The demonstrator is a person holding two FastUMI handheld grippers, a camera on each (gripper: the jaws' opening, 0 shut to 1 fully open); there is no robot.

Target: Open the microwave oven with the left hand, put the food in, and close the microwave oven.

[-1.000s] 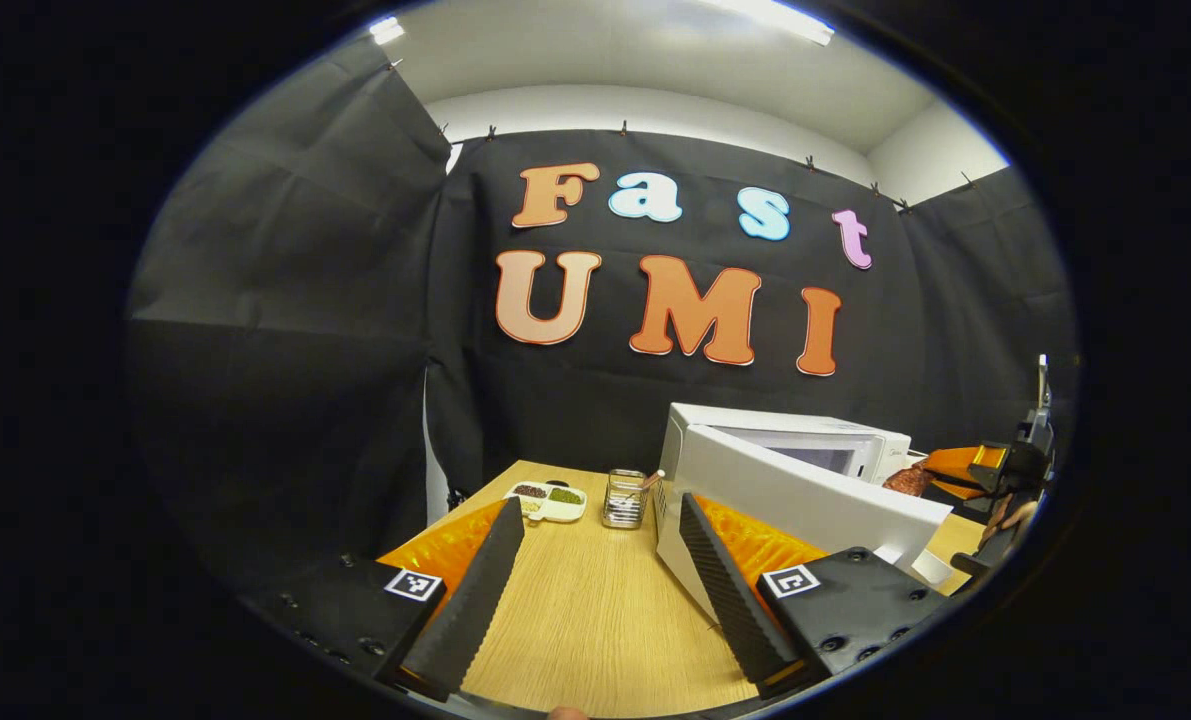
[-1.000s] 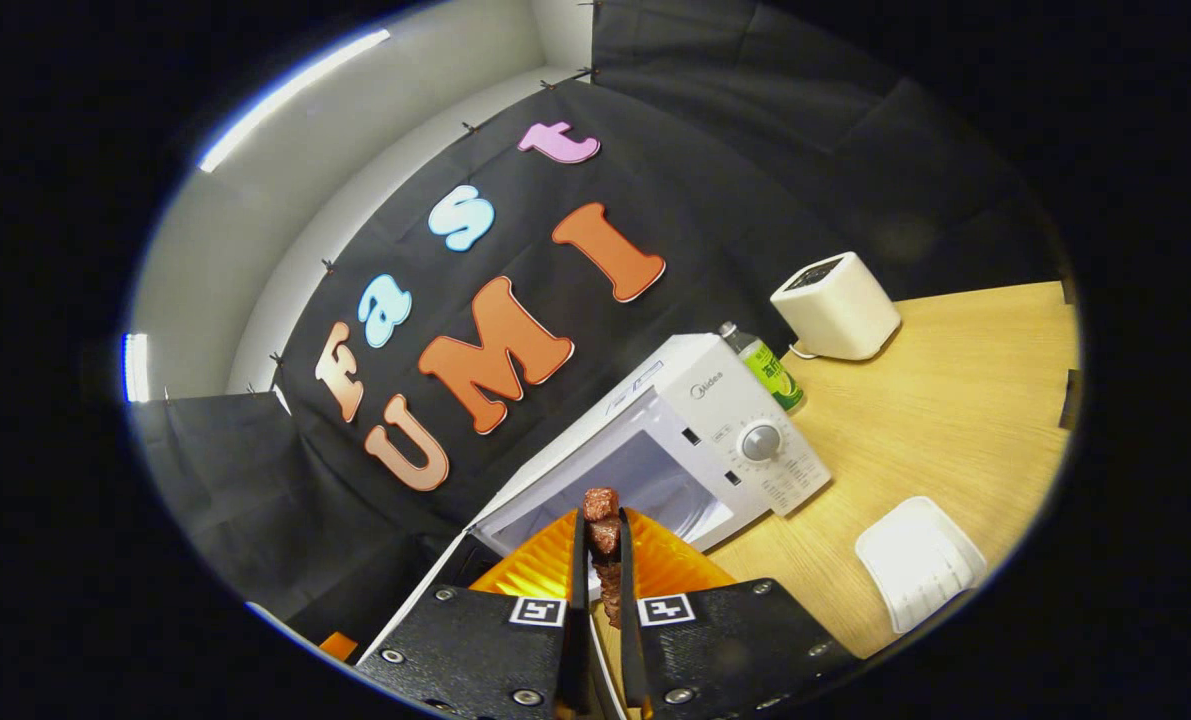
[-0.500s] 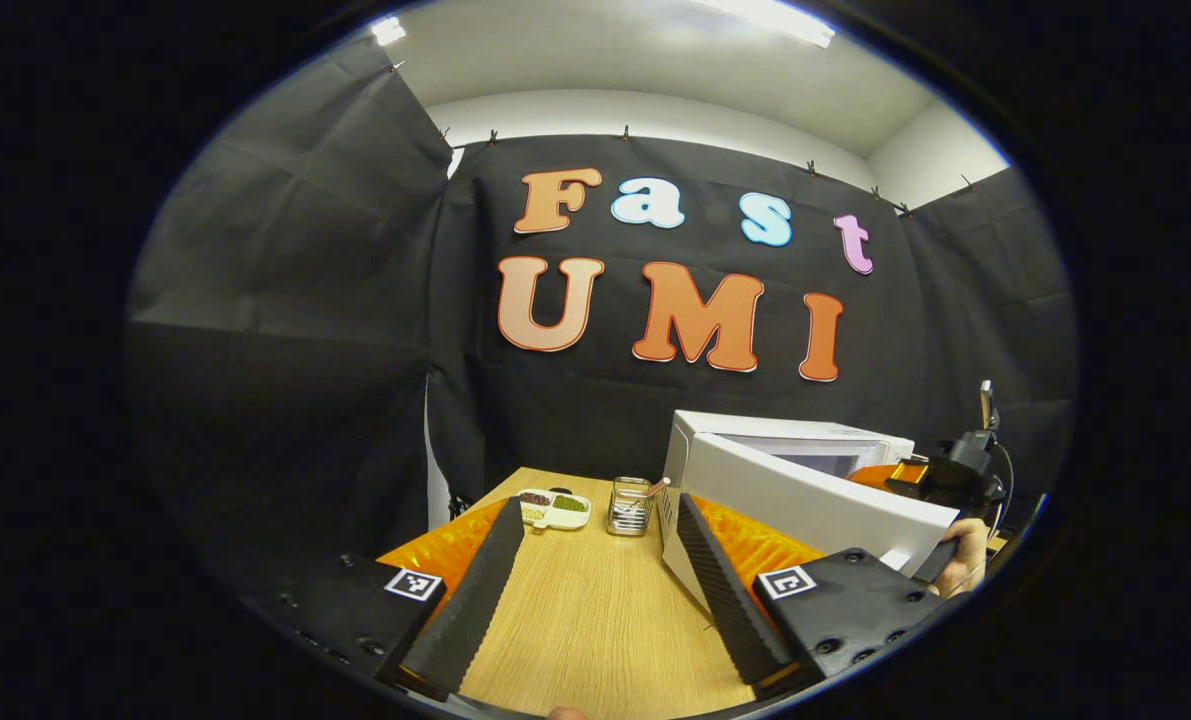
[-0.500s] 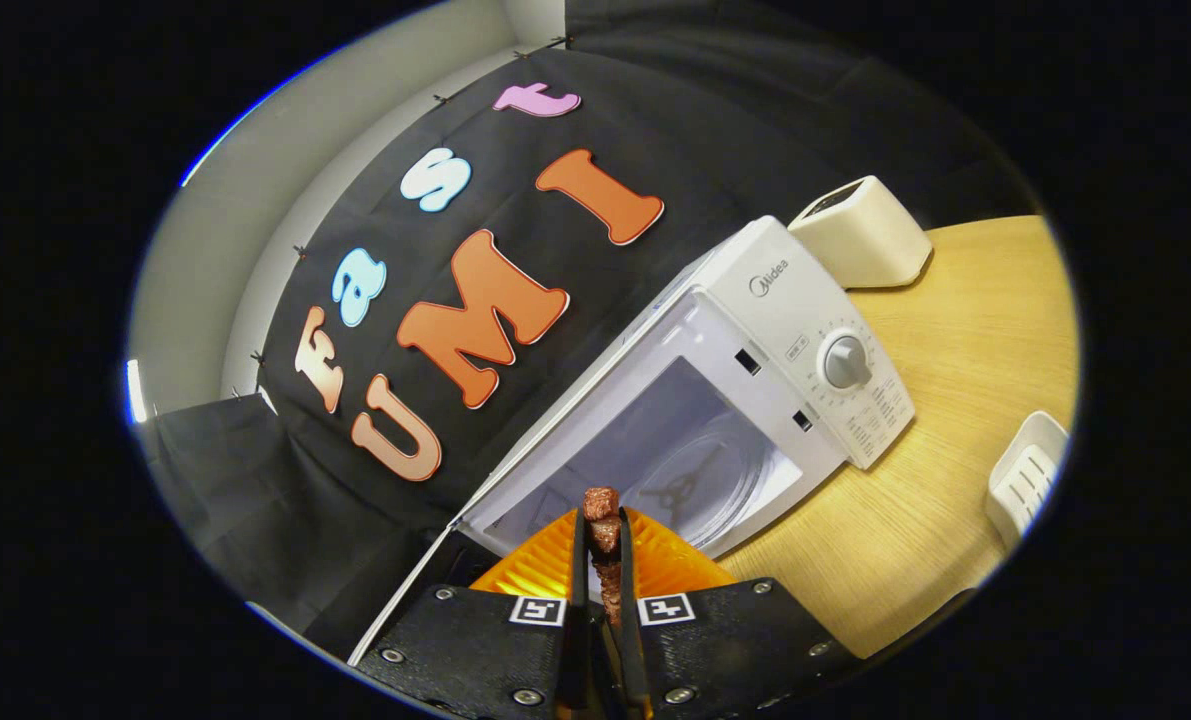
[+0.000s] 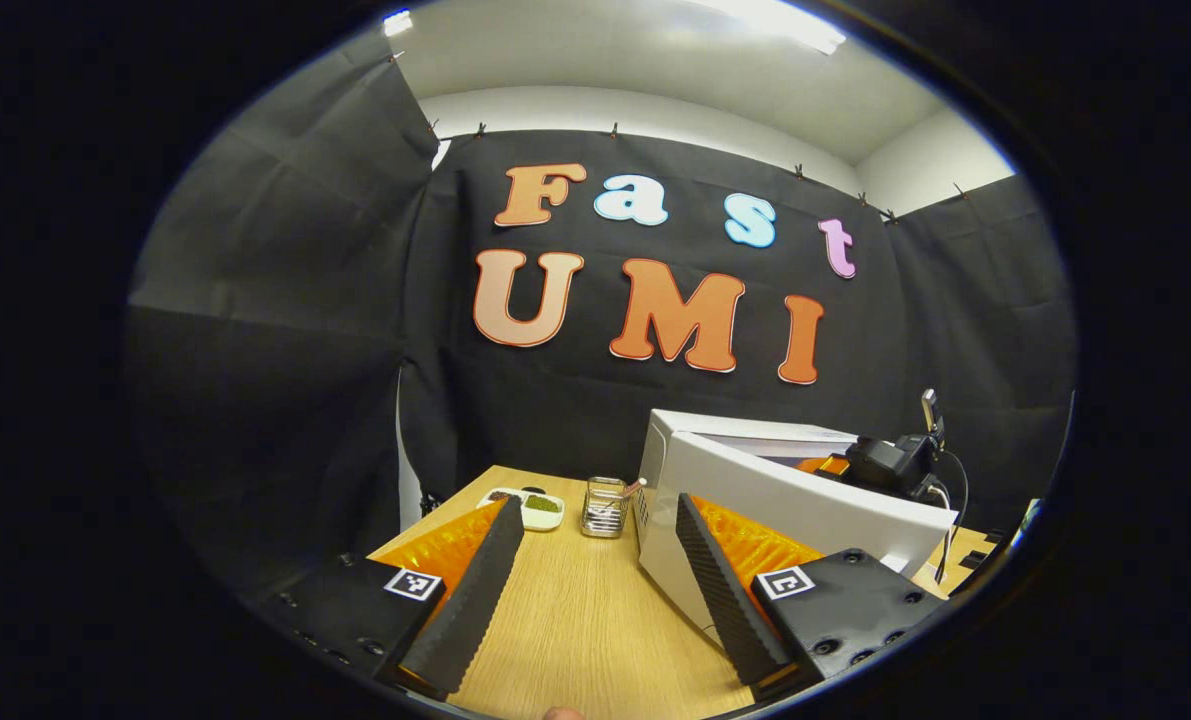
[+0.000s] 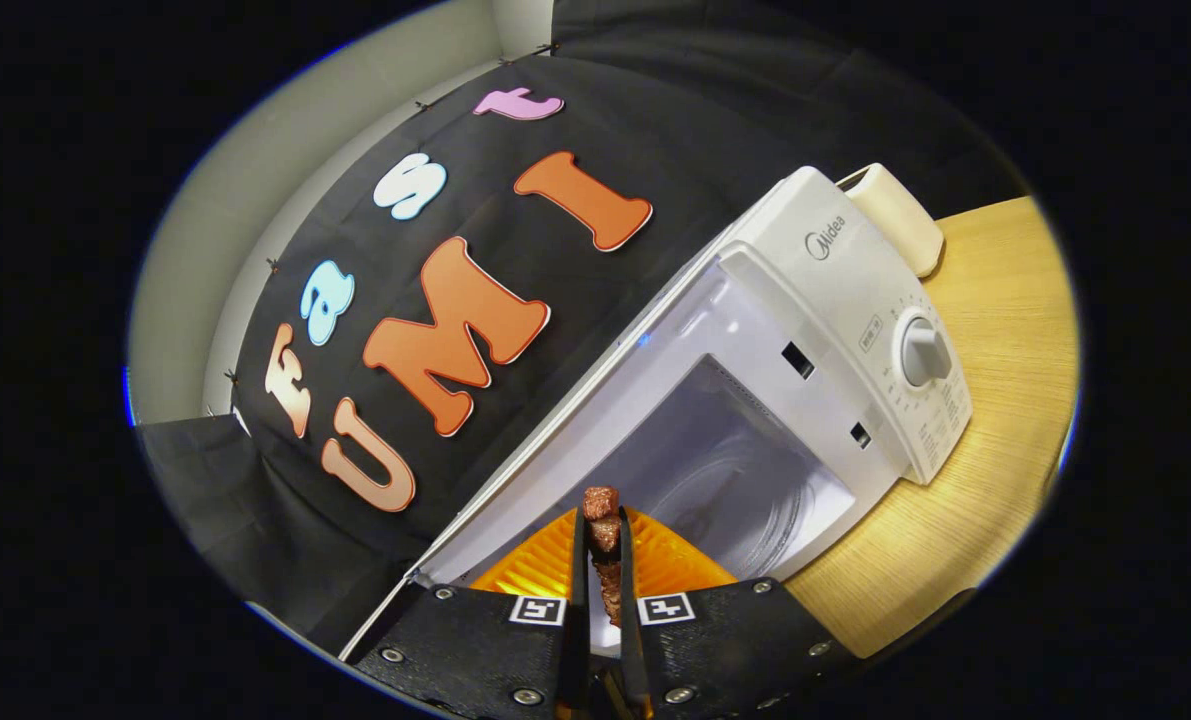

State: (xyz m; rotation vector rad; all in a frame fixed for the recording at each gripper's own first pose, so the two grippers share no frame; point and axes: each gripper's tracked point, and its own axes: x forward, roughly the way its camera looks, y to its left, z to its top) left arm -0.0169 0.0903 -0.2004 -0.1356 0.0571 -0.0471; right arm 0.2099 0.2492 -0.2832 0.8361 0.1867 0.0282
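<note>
Microwave door (image 5: 795, 500) ajar, jar (image 5: 603, 506), divided dish (image 5: 525, 503) beyond

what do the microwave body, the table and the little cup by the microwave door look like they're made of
Microwave body: smooth white shell with a soft sheen, painted metal or plastic; the look leaves it open. Table: pale wood-grain top, matte, likely laminate or veneer. Cup: clear, its contents show through, so glass or clear plastic.

microwave (image 5: 755, 470) cavity behind its door (image 5: 795, 505) (swung open)
</note>
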